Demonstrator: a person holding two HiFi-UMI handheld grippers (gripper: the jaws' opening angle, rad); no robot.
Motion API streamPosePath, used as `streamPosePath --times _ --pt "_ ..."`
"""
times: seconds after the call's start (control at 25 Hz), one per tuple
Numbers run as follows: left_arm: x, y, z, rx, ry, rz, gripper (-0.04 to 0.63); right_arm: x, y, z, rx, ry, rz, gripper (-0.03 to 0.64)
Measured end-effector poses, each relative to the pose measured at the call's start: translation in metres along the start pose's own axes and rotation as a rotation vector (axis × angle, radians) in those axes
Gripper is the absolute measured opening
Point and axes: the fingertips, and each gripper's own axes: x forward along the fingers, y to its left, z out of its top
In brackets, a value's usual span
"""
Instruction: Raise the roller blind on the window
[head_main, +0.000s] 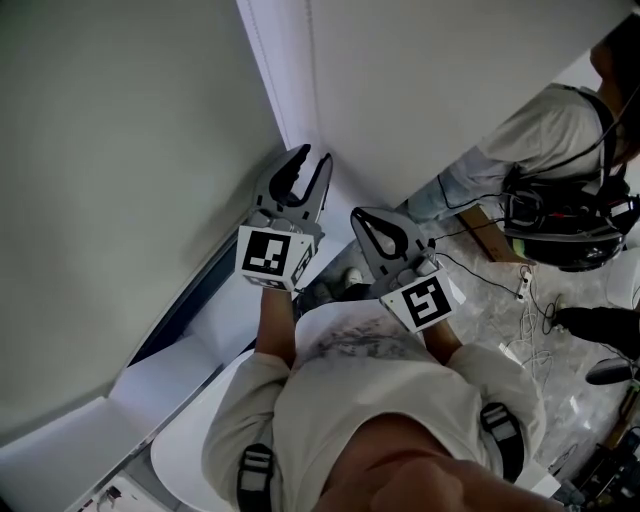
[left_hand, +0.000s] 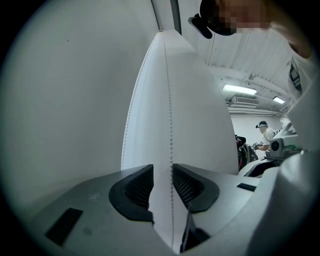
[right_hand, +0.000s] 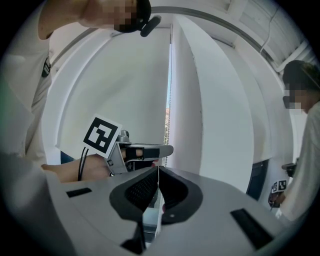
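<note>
the right gripper (right_hand: 158, 169) has its ribbed black pads pressed together on a thin white bead chain (right_hand: 165, 125), while the left gripper (left_hand: 162, 170), further up it, holds its jaws narrowly apart with the beaded cord running through the gap near one pad. the chain hangs along a smooth white window reveal (left_hand: 200, 110) beside the roller blind (head_main: 120, 180), a plain pale grey sheet lowered nearly to the white sill (head_main: 160, 385). each gripper carries a cube (head_main: 268, 255) with a black-and-white square marker.
</note>
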Motion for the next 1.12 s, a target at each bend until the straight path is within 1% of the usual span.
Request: streamPosePath --times 0.12,0.24,0.32,0.44,0.52,0.64,0.8,0.96,1.12 --pt "-0.011 0.0 -0.01 -0.008 -0.013 -0.022 0.115 0.001 0.012 -0.01 -0.009 0.003 -0.009 0.063" --pt "-0.007 -0.003 -0.019 -0.003 -0.01 -0.03 0.036 -0.001 0.009 -0.018 -0.009 0.005 -0.014 0.063" --pt "0.009 -0.008 -0.018 -0.001 0.002 -0.043 0.017 -0.001 -0.007 -0.015 0.0 0.004 -0.015 0.063" --pt "0.033 -0.012 -0.013 -0.004 0.022 -0.064 0.012 0.002 -0.033 -0.007 0.019 0.0 -0.013 0.063" --pt "0.034 -0.014 -0.014 -0.006 0.031 -0.076 0.011 0.003 -0.036 -0.005 0.025 0.0 -0.007 0.063" --pt "0.02 -0.015 -0.017 -0.009 0.046 -0.085 0.011 0.006 -0.025 -0.001 0.026 0.005 0.014 0.063" --pt "-0.006 -0.01 -0.022 -0.013 0.073 -0.074 0.01 0.013 -0.004 0.011 0.022 0.005 0.051 0.063" --pt "-0.012 -0.009 -0.029 -0.037 0.085 -0.074 0.009 0.021 -0.004 0.02 0.026 -0.015 0.081 0.063" --pt "-0.016 -0.006 -0.029 -0.051 0.092 -0.066 0.009 0.028 -0.005 0.041 0.016 -0.043 0.118 0.063"
